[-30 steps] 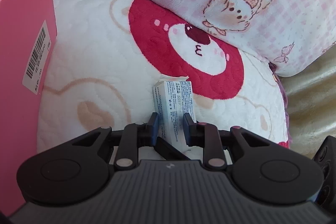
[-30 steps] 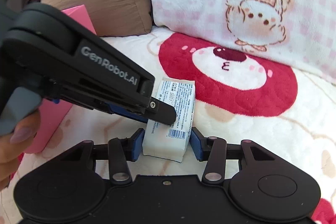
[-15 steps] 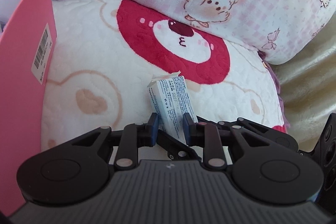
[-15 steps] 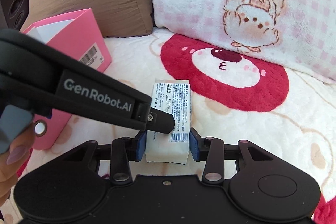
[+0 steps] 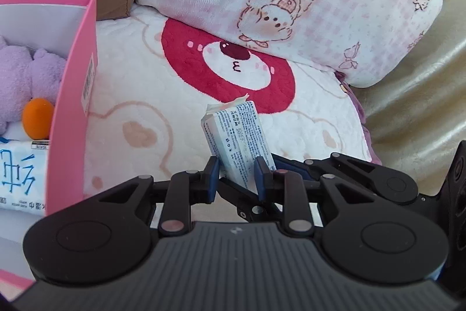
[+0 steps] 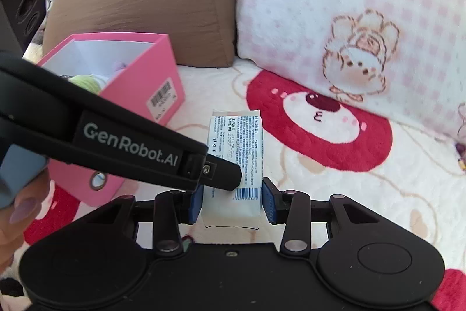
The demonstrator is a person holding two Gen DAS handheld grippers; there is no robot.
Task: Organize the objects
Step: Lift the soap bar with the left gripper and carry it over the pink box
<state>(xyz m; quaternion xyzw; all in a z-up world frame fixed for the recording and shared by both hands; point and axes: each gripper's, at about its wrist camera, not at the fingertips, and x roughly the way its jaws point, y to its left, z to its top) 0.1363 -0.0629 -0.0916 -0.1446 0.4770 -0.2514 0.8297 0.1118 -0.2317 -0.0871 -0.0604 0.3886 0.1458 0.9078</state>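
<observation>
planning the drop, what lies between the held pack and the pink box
Nothing but bare quilt lies between the pack and the pink box in the left wrist view; in the right wrist view the left gripper crosses that stretch.

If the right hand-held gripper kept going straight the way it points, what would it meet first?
Beyond the tissue pack it holds, probably the quilted blanket near the red bear patch; depth is unclear.
</observation>
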